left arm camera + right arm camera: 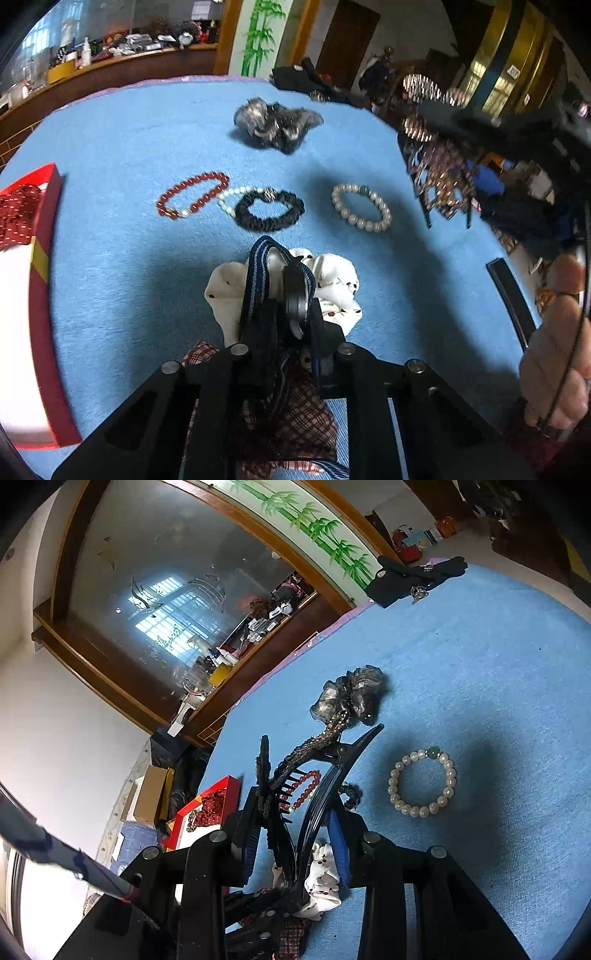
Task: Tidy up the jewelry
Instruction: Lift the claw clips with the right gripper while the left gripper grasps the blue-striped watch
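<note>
My left gripper (291, 314) is shut on a watch with a blue striped strap (258, 273), held above a white cherry-print scrunchie (336, 284). My right gripper (291, 834) is shut on a large black hair claw clip with a beaded bow (314, 768), lifted above the blue cloth; it also shows in the left wrist view (439, 170). On the cloth lie a red bead bracelet (192, 195), a black scrunchie with pearls (269, 210), a white pearl bracelet (362, 206) (421, 782) and a grey ruffled hair tie (277, 125) (351, 694).
A red box (40, 258) (207, 805) with a red dotted bow in it stands at the left table edge. A red plaid scrunchie (306, 417) lies under my left gripper. Black gloves with keys (410, 576) lie at the far edge.
</note>
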Available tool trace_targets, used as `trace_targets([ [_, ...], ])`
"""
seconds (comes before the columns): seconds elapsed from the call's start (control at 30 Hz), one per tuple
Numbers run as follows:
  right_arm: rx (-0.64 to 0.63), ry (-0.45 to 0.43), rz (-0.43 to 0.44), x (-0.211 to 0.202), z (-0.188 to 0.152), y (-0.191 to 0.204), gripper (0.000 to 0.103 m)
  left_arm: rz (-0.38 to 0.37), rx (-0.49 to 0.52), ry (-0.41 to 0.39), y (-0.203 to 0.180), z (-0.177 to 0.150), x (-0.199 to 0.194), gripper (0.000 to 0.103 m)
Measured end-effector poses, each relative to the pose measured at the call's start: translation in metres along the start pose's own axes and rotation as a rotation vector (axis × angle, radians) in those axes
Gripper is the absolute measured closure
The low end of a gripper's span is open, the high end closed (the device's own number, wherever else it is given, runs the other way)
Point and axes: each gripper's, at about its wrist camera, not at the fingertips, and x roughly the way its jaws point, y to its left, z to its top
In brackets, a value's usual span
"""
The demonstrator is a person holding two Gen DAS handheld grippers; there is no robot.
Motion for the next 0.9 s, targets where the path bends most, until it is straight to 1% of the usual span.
trace_targets([
  [0.1,-0.023,-0.004,0.006,-0.001,-0.001,0.004,0.066,-0.02,-0.013,-0.031,0.0,0.001,-0.013,0.09],
  [0.37,-0.071,-0.02,0.041,-0.004,-0.004,0.015,0.066,-0.065,-0.024,-0.144,-0.004,0.012,-0.064,0.09],
  [0.53,-0.08,-0.021,0.047,-0.003,-0.005,0.017,0.066,-0.072,-0.017,-0.185,-0.005,0.015,-0.078,0.089],
  [0.57,-0.082,-0.021,0.048,-0.003,-0.005,0.017,0.066,-0.072,-0.019,-0.189,-0.005,0.015,-0.079,0.089],
  [0.7,-0.086,-0.021,0.055,-0.002,-0.005,0.018,0.066,-0.109,-0.014,-0.19,-0.003,0.013,-0.081,0.089],
  [0.77,-0.083,-0.017,0.055,-0.002,-0.006,0.017,0.066,-0.087,-0.015,-0.174,-0.001,0.011,-0.075,0.089],
  [0.9,-0.082,-0.013,0.055,-0.001,-0.005,0.016,0.066,-0.08,-0.032,-0.169,0.006,0.004,-0.071,0.089],
])
